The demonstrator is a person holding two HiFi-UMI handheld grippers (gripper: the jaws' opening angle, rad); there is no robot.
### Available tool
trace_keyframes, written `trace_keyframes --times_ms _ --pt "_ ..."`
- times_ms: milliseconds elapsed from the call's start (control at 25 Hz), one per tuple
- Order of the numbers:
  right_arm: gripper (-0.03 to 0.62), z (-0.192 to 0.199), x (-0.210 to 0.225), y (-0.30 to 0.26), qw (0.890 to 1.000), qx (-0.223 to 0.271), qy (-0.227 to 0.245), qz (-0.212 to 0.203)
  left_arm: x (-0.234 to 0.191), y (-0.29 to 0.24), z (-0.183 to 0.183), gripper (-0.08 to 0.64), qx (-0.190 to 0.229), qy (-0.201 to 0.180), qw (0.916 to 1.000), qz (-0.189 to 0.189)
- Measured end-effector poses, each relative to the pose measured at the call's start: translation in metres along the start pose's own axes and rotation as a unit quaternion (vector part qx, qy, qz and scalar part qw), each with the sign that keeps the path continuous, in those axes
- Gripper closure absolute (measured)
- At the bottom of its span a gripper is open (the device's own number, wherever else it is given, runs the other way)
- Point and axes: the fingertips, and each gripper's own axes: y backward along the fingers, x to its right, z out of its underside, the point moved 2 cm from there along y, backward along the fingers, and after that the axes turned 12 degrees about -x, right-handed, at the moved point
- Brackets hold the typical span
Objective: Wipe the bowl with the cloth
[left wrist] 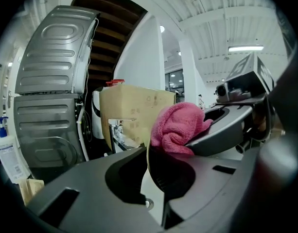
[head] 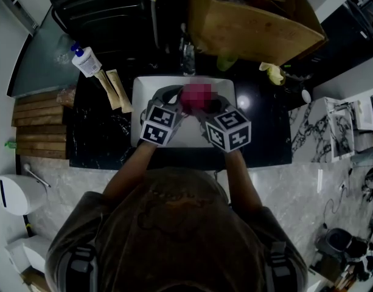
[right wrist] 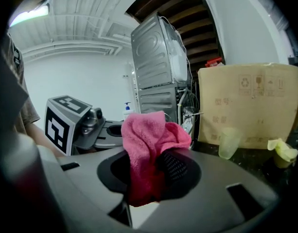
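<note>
Over the white sink [head: 143, 90], my two grippers meet. My left gripper [head: 173, 104] [left wrist: 149, 174] is shut on the thin rim of a dark bowl [head: 167, 92] [left wrist: 174, 174], which I see edge-on between its jaws. A pink cloth [head: 196, 95] [right wrist: 148, 142] is bunched in my right gripper [head: 203, 106] [right wrist: 153, 176], which is shut on it. In the left gripper view the cloth [left wrist: 178, 127] sits at the bowl's upper edge, with the right gripper [left wrist: 221, 130] behind it. Most of the bowl is hidden by the grippers and the cloth.
A faucet [head: 187, 56] stands behind the sink, under a large cardboard box [head: 253, 17]. A soap bottle [head: 86, 61] and wooden sticks [head: 113, 89] lie on the black counter at left, next to wooden slats [head: 40, 123]. A pale green cup [right wrist: 230, 142] and a yellow object [head: 272, 72] are at the right.
</note>
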Motion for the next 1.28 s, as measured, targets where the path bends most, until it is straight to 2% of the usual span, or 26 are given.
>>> trace_keyframes --times_ms 320,520,920,1280 --pt "0.482 0.006 0.014 -0.001 0.999 -0.008 -0.017 0.042 -0.003 0.002 0.002 0.535 0.003 0.0 0.9999 -0.014" --pt "0.482 0.019 0.022 -0.002 0.998 -0.019 -0.034 0.053 -0.009 0.003 0.002 0.529 0.006 -0.001 0.9995 -0.03" --pt "0.482 0.04 0.014 -0.011 0.997 -0.043 -0.048 0.04 -0.019 0.005 0.002 0.526 0.011 0.006 0.9989 -0.046" --pt "0.482 0.051 0.0 -0.022 0.997 -0.056 -0.053 0.024 -0.016 0.001 0.005 0.526 0.011 0.018 0.9988 -0.043"
